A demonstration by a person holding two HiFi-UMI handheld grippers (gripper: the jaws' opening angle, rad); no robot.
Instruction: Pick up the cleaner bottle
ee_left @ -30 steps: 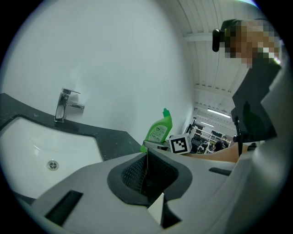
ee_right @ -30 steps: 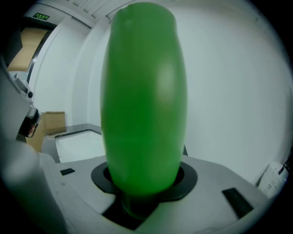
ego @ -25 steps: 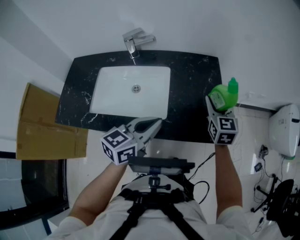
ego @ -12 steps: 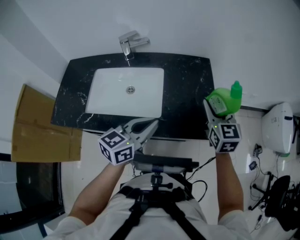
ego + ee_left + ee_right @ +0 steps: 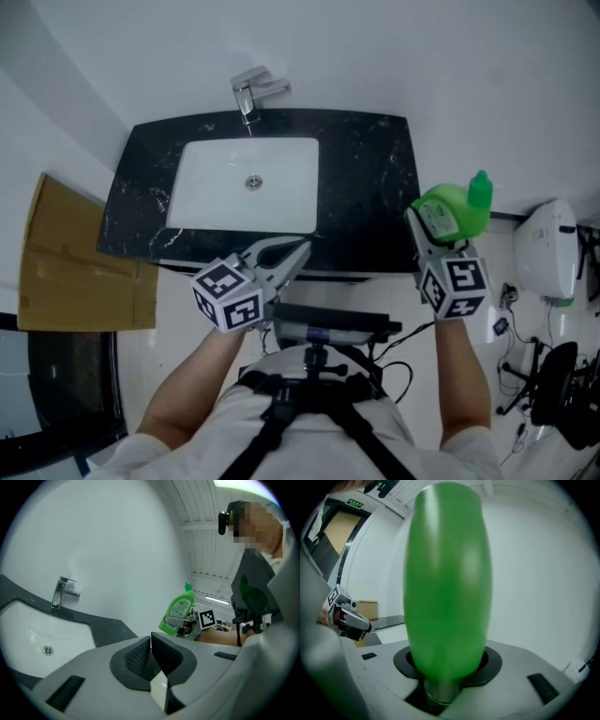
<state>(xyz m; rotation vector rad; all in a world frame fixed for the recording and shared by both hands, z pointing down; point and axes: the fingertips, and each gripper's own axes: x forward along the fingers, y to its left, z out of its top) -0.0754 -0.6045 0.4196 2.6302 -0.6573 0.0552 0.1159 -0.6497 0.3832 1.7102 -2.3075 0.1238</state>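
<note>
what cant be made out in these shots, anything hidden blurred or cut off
- Right gripper view: the cleaner bottle, gripped in the right tool, is blurred and fills the middle, hiding what lies behind it.
- Left gripper view: the bottle's label is too small to read.
- Head view: the person's arms and the camera mount hide the floor before the counter.

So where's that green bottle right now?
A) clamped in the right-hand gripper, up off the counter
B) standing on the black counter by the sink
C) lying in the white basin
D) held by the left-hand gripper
A: the right gripper has its jaws shut on the green bottle, while the left gripper has its jaws together with nothing between them.
</note>
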